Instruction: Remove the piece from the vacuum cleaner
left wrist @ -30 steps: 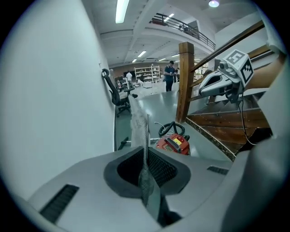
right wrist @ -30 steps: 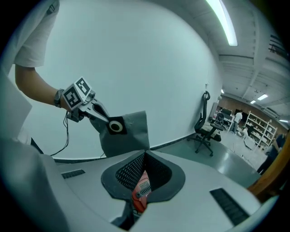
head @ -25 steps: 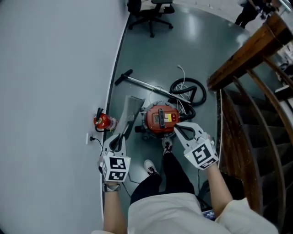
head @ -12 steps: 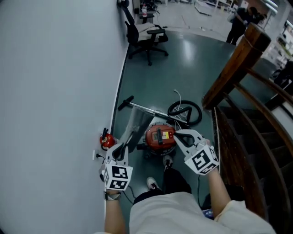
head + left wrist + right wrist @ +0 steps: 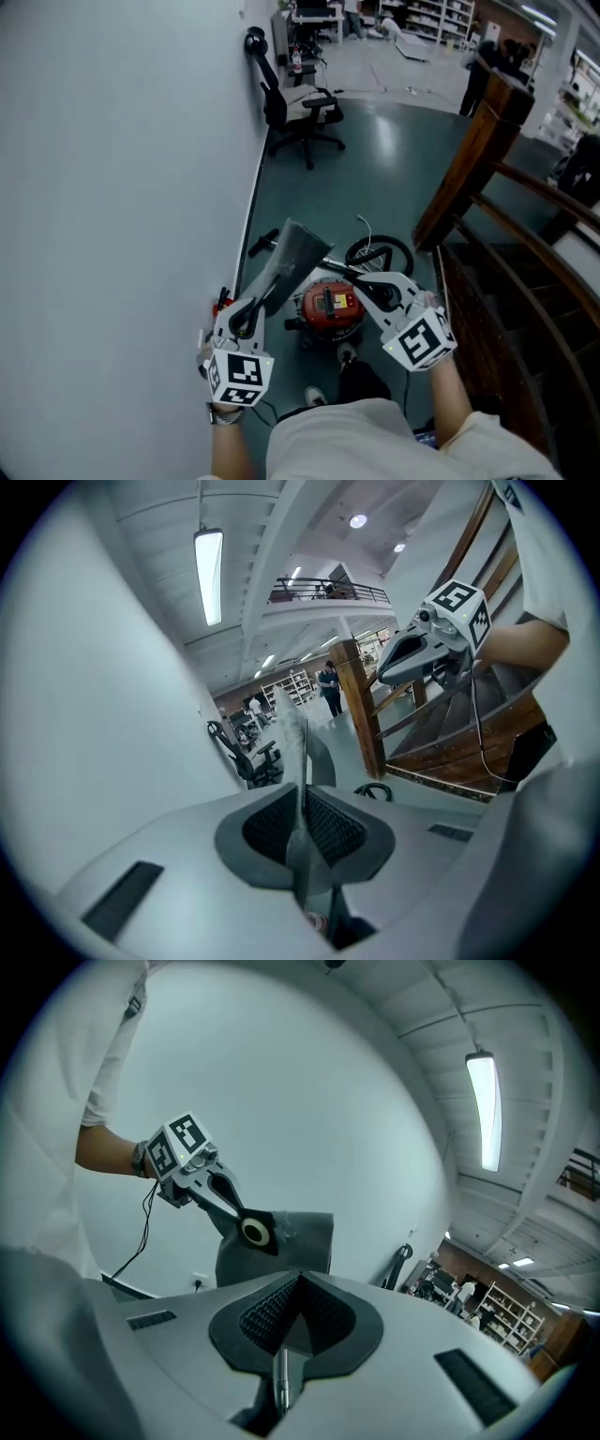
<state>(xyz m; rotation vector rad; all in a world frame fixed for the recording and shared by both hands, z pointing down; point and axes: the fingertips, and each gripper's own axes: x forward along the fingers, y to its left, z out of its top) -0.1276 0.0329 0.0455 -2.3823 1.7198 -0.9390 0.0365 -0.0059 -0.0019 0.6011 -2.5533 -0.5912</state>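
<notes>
A red canister vacuum cleaner (image 5: pixel 330 307) stands on the floor below me, with its black hose (image 5: pixel 380 255) coiled behind it. My left gripper (image 5: pixel 249 314) is shut on a flat grey bag-like piece (image 5: pixel 296 257) and holds it up in the air, clear of the vacuum. In the left gripper view the piece (image 5: pixel 301 761) stands edge-on between the pads of the left gripper (image 5: pixel 302 829). My right gripper (image 5: pixel 362 278) hovers over the vacuum, shut and empty. The right gripper view shows the right gripper (image 5: pixel 284 1321) with closed jaws, and the left gripper (image 5: pixel 214 1192) holding the piece (image 5: pixel 295 1243).
A pale wall runs along the left, with a red extinguisher (image 5: pixel 221 302) at its foot. A wooden stair railing (image 5: pixel 471 167) and steps lie to the right. An office chair (image 5: pixel 298 111) stands further back. The person's feet and legs are near the vacuum.
The left gripper has lifted the grey piece higher and tipped it upward, away from the vacuum. The head view has tilted up toward the room. The right gripper stays shut beside the vacuum.
</notes>
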